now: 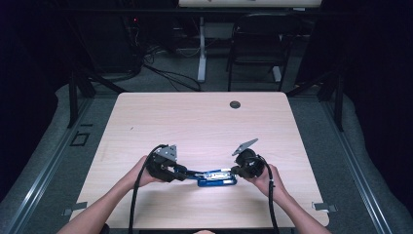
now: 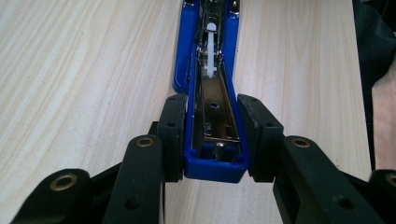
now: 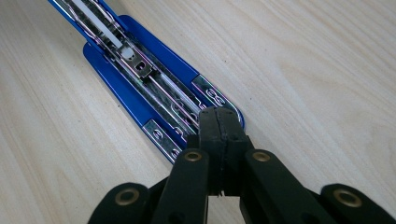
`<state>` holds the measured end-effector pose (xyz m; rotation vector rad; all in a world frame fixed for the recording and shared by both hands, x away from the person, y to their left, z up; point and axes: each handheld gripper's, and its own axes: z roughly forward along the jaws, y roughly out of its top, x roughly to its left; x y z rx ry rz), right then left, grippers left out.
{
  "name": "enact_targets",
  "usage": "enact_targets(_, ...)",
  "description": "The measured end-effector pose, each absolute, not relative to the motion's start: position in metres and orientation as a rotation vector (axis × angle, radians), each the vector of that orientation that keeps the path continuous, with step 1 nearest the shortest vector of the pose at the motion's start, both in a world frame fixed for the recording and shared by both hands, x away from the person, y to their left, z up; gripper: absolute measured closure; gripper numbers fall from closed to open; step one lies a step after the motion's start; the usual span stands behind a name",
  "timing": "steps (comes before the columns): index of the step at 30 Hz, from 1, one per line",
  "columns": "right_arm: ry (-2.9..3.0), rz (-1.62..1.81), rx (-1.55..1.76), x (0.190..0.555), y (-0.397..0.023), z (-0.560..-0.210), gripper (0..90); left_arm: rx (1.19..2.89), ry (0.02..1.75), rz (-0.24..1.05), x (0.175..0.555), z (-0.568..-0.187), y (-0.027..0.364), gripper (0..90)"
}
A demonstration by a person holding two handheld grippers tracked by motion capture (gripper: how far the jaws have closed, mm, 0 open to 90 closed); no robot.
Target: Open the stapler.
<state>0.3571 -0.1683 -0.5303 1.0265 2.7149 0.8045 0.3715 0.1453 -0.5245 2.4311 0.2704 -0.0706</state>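
A blue stapler (image 1: 216,177) lies swung open near the front edge of the wooden table (image 1: 195,122). Its metal magazine (image 2: 212,100) faces up, with a white pusher (image 2: 211,49) inside. My left gripper (image 2: 215,135) is shut on the end of the stapler's blue arm, one pad on each side. In the high view that gripper (image 1: 187,173) comes in from the left. My right gripper (image 3: 219,123) has its jaws pressed together, and their tips rest on the stapler's (image 3: 140,79) near end beside the metal rails. It meets the stapler from the right (image 1: 235,170).
A small black round grommet (image 1: 235,104) sits near the table's far edge. Behind the table stand a black chair (image 1: 258,44) and a white desk leg (image 1: 201,48), with cables (image 1: 165,73) on the floor. Both forearms enter from the bottom.
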Motion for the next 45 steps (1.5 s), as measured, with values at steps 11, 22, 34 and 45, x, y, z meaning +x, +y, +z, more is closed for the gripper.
enact_targets(11, 2.715, 0.806, 1.026, 0.358, -0.168, -0.531, 90.0, 2.499, 0.259, -0.057, 0.372, -0.531, 0.144, 64.8)
enact_targets(22, 2.717, 0.798, 1.031, 0.358, -0.169, -0.531, 90.0, 2.473, 0.274, -0.107, 0.375, -0.537, 0.147, 65.0)
enact_targets(34, 2.718, 0.797, 1.032, 0.358, -0.169, -0.531, 90.0, 2.459, 0.288, -0.137, 0.377, -0.542, 0.149, 64.8)
enact_targets(45, 2.72, 0.792, 1.038, 0.358, -0.169, -0.531, 90.0, 2.468, 0.295, -0.148, 0.378, -0.544, 0.148, 64.7)
